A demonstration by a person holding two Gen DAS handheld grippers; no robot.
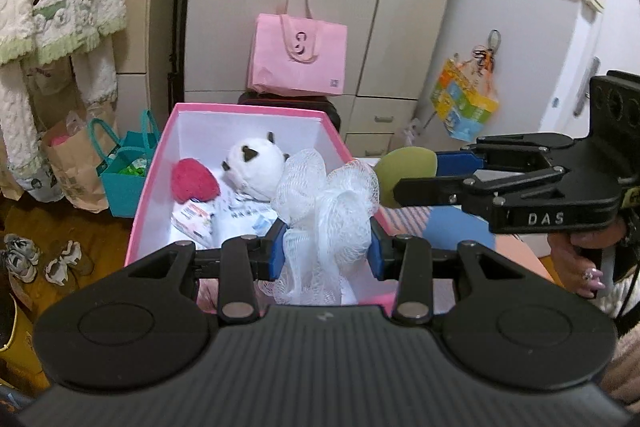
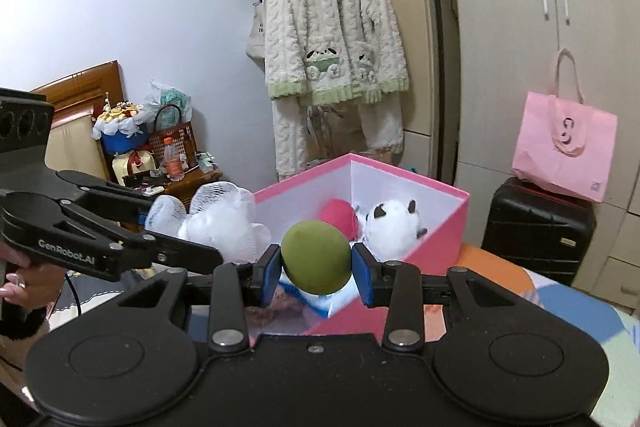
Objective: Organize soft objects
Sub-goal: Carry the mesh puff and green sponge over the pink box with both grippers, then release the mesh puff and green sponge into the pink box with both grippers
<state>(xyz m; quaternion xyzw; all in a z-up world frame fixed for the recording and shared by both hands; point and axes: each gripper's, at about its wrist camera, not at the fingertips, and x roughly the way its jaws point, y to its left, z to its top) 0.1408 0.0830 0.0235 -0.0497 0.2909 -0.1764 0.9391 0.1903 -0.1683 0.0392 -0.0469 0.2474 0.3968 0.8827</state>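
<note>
Over the pink box (image 1: 248,113), in the left wrist view, the left gripper (image 1: 326,247) is closed on a white mesh sponge (image 1: 328,203) and holds it above the near edge. Inside already lie a panda plush (image 1: 256,167), a red plush (image 1: 194,181) and some small packets, so I judge the sorting well advanced. The right gripper (image 1: 416,175) comes from the right side.

From the right wrist view, the right gripper (image 2: 316,269) pinches a green ball (image 2: 316,257) just over the box corner. Both items still must go in. The left gripper (image 2: 172,231) is close beside, so the two could bump. A pink bag (image 2: 564,151) on a black suitcase (image 2: 536,227) stands well apart.
</note>
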